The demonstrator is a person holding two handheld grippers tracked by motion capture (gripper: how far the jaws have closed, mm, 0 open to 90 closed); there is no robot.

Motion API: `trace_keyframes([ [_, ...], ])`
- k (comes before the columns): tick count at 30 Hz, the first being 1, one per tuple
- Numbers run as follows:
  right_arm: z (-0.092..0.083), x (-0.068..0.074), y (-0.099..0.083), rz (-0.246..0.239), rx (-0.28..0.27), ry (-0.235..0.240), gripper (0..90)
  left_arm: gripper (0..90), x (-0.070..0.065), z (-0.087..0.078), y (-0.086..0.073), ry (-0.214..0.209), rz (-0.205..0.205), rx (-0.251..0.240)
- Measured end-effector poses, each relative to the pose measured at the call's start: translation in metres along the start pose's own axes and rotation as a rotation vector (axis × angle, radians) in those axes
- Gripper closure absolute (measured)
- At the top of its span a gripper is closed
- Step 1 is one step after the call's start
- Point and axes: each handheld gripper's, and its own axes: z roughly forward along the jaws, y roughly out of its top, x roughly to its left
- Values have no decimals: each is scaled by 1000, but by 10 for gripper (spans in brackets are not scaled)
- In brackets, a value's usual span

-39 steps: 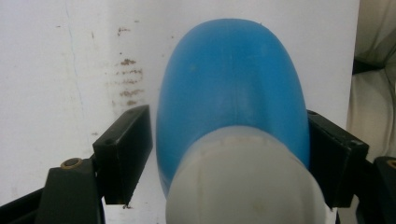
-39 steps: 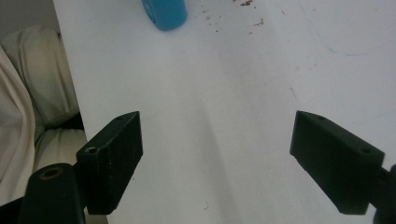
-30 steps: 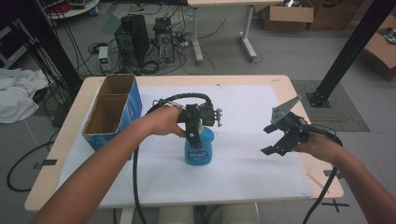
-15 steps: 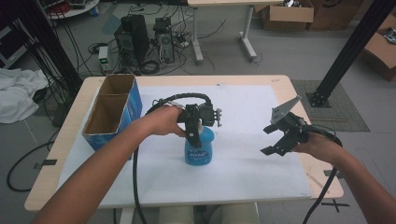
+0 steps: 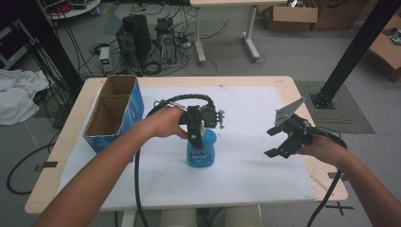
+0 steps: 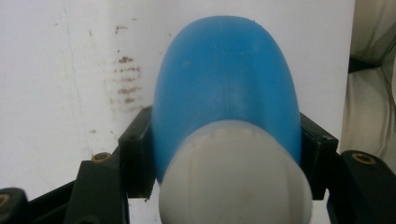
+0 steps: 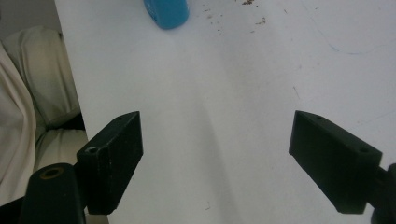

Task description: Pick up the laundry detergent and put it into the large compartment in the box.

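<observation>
Nothing much has changed over the last second: the blue bottle [image 5: 202, 150] stands upright in the same spot near the middle of the desk [image 5: 255, 90], on the white sheet [image 5: 246, 170], and the left tongs [image 5: 195, 137] come down on it from above just as they did a moment ago. In the left gripper view the two black jaws press against both sides of the bottle's blue shoulder, right under its pale cap [image 6: 233, 177] (no gap visible on either side), so the left tongs are clamped on the bottle and the grip looks settled. The right tongs [image 5: 280, 141] hang in the same place too, well apart from the bottle toward the right edge of the desk, jaws spread wide with nothing between them; the right gripper view shows bare sheet between them and the bottle's base far off at the top. The open cardboard box [image 5: 113, 116] sits at the left end of the desk, near the bottle but not touching. My read: the grasp is done and holding, the lift has not started, and the bottle is probably headed for the box next.
</observation>
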Motion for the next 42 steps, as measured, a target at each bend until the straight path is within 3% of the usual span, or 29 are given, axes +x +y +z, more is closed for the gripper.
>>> trace_keyframes([
  [5,1,0,-1,1,0,4,176,380,1,-17,-1,-3,-93,-17],
  [8,3,0,-1,-4,2,8,176,380,4,-34,-3,13,-201,-39],
  [11,4,1,0,-10,2,11,175,379,7,-53,-2,61,-359,-60],
  [13,5,1,0,-12,-2,8,175,380,9,-64,-2,105,-400,-63],
  [18,6,3,1,-22,-2,13,175,380,13,-86,-6,163,-537,-78],
  [20,6,4,1,-28,2,13,176,380,16,-97,-10,184,-635,-88],
  [26,8,7,0,-45,19,14,176,381,25,-132,-27,214,-865,-144],
  [31,6,6,3,-53,11,13,177,381,30,-160,-44,227,-984,-138],
  [36,3,6,6,-67,8,11,177,381,32,-182,-64,257,-1050,-148],
  [42,2,7,9,-81,7,15,177,382,31,-202,-89,279,-1187,-152],
])
